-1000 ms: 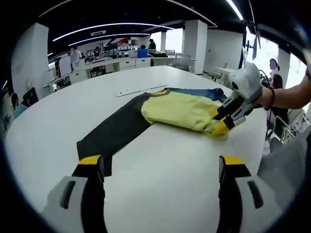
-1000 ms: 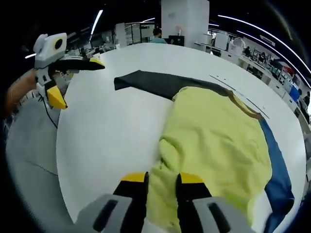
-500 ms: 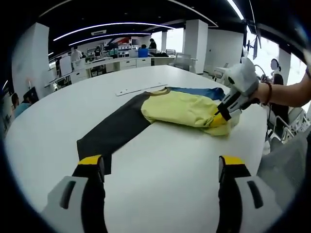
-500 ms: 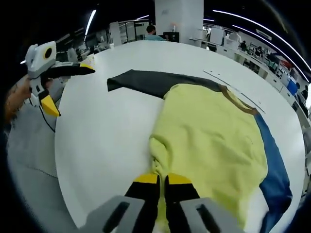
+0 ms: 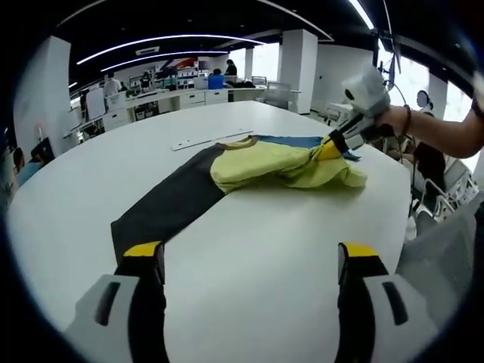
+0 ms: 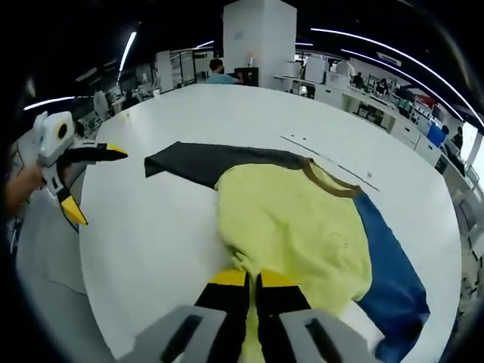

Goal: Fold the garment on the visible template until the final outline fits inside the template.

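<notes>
Pinching the yellow hem of the shirt (image 6: 291, 227), the right gripper (image 6: 246, 281) has its fingers clenched on the cloth and lifts it above the white desk (image 5: 265, 257). One dark sleeve lies flat toward the left gripper (image 5: 249, 261), whose fingers are spread wide over bare desk. Blue cloth lies near the desk's far edge.

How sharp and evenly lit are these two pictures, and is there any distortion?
Left gripper view: even ceiling light, soft shadows, the table edge bowed by the fisheye. Right gripper view: the shirt is sharp, the right tool close and slightly soft, the background dim.
</notes>
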`<state>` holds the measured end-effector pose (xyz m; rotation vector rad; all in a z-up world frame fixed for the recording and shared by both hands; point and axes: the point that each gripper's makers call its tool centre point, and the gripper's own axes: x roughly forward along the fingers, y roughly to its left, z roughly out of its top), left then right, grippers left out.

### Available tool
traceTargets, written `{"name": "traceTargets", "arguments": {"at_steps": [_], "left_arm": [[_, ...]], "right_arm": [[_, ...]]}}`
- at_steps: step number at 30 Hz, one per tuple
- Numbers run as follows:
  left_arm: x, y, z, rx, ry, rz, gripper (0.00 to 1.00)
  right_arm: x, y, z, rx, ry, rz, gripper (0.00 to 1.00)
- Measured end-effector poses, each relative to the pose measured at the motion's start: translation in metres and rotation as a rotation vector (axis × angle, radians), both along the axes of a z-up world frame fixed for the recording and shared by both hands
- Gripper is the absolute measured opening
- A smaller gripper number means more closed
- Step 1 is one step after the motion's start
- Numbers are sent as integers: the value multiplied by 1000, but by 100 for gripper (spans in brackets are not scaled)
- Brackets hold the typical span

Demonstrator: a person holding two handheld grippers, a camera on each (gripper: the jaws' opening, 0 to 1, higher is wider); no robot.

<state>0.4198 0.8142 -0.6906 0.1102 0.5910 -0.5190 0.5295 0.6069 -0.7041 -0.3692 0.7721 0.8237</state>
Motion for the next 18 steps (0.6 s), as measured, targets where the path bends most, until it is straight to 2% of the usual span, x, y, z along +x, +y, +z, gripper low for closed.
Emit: {"name": "traceTargets", "arguments": {"at_steps": [10,18], "left_arm": [[2,-7,-3,-6,15,-15,90],[4,-15,-7,-12,31,-26,86]], "right_arm": [[32,-15,-4,19,15,-68,0],[52,-25,-17,21,35,-115,0]]}}
